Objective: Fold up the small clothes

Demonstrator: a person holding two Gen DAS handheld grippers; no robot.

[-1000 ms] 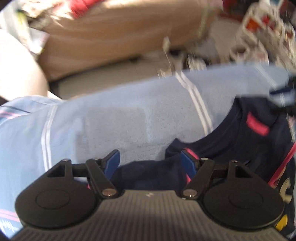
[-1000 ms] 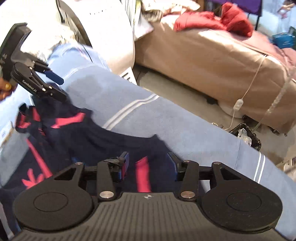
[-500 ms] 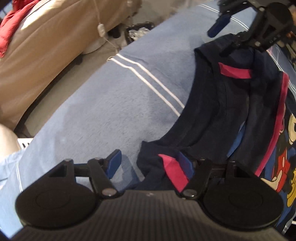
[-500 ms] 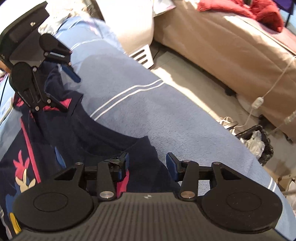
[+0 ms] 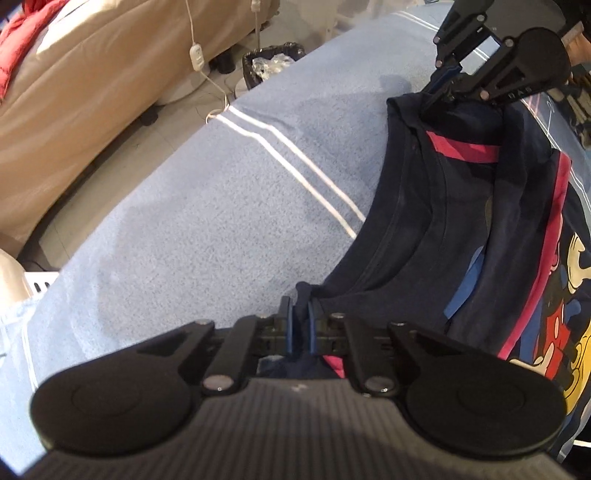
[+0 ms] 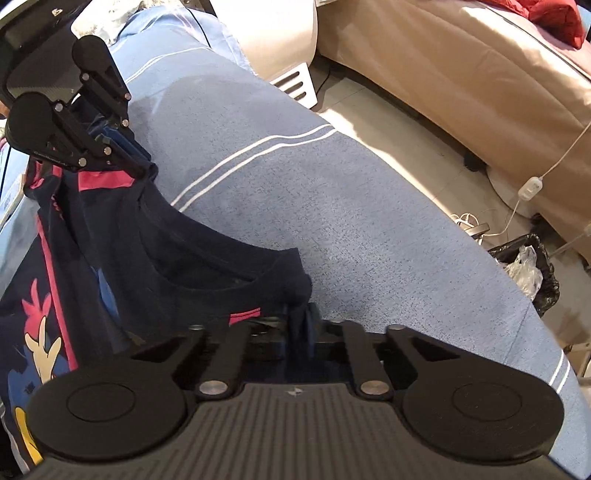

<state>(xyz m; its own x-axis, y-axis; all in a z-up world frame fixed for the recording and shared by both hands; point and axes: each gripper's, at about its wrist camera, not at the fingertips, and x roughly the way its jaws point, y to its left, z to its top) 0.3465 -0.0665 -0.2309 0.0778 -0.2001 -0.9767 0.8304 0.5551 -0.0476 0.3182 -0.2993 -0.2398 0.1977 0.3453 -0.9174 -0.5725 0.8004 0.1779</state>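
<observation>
A small navy T-shirt [image 5: 436, 206] with pink stripes and a cartoon print lies on a light blue towel [image 5: 229, 206] with white stripes. My left gripper [image 5: 300, 325] is shut on the shirt's near shoulder corner. My right gripper [image 6: 301, 326] is shut on the opposite shoulder corner of the shirt [image 6: 177, 258]. Each gripper shows in the other's view: the right one [image 5: 443, 88] at top right, the left one [image 6: 129, 147] at upper left. The neckline stretches between them.
A beige bed [image 6: 461, 66] with a red garment [image 6: 546, 14] lies beyond the towel. A black bin with a plastic bag [image 6: 528, 266] stands on the floor, with a white cable and switch [image 6: 530, 188]. A white basket [image 6: 295, 85] sits by the towel's edge.
Both grippers were open around the shirt's shoulder corners half a second ago; both have closed on the fabric. The collar edge is now pulled taut between them.
</observation>
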